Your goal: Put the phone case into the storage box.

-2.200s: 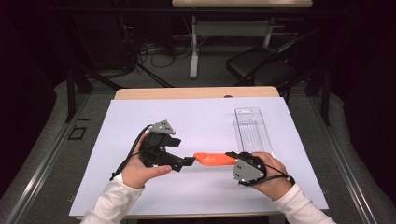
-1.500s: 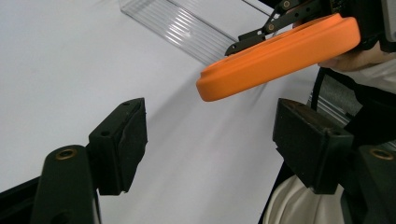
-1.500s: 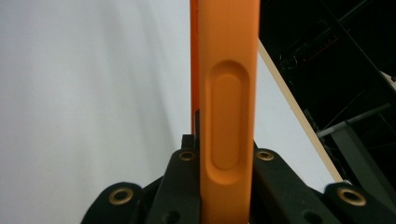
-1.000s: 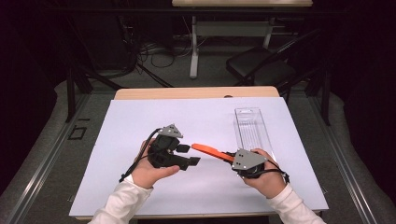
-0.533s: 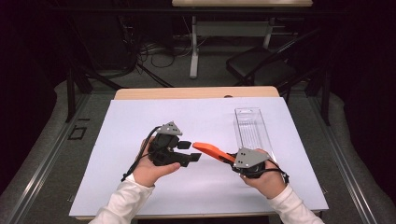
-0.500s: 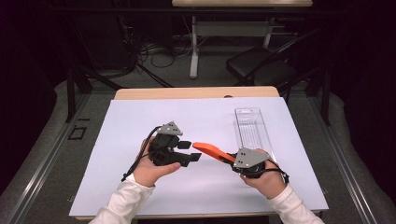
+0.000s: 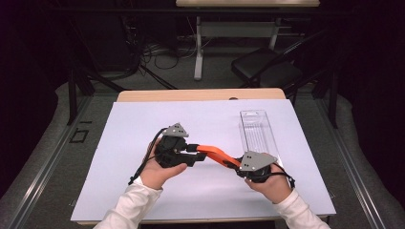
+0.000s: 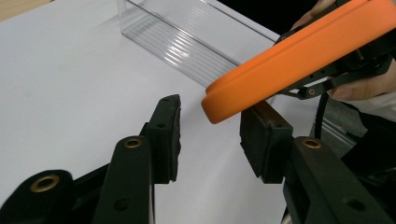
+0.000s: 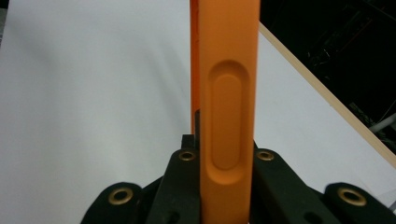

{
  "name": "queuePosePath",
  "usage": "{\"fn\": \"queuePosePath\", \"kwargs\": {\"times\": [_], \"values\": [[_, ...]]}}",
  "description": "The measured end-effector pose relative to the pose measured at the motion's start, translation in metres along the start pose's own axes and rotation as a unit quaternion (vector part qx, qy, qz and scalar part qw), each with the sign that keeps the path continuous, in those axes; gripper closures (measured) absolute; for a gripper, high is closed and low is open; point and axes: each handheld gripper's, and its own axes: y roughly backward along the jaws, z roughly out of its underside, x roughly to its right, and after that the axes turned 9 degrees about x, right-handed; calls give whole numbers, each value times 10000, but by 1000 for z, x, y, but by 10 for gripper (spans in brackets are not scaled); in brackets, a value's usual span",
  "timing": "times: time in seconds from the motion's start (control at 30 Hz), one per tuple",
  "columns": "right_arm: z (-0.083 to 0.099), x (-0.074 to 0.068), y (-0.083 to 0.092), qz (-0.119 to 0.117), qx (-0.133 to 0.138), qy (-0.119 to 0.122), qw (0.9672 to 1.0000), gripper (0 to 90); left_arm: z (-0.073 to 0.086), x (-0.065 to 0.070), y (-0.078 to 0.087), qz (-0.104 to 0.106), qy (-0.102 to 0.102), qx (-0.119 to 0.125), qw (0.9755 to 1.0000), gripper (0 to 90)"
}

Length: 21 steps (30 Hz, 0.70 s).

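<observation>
Orange handle (image 7: 214,154) stays clamped in my right gripper (image 7: 241,170); my left gripper (image 8: 210,140), jaws just closing yet unclenched, straddles its tip. Next I pinch it.

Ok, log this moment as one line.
right gripper: shut on orange tool | left gripper: jaws closing around tool's free end, pads not pressing | clear tray: on table
</observation>
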Motion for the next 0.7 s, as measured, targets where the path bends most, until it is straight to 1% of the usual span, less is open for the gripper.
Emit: {"fn": "queuePosePath", "kwargs": {"times": [0.13,0.27,0.37,0.53,0.6,0.7], "values": [[0,0,0,-17,17,-26,10000,872,0,-1,0,4,-39,21,10000,621],[1,-1,-1,-52,46,-76,9999,873,0,-1,-2,81,-44,61,9999,655],[1,-1,-1,-62,36,-64,10000,873,1,0,-3,123,-114,62,9998,682],[2,-1,-1,-94,64,-112,9999,873,1,1,-4,134,-126,88,9998,721],[2,-1,-1,-100,67,-112,9999,873,1,1,-4,110,-144,101,9998,734],[2,-1,-1,-106,83,-112,9998,872,1,0,-4,133,-145,98,9998,753]]}}
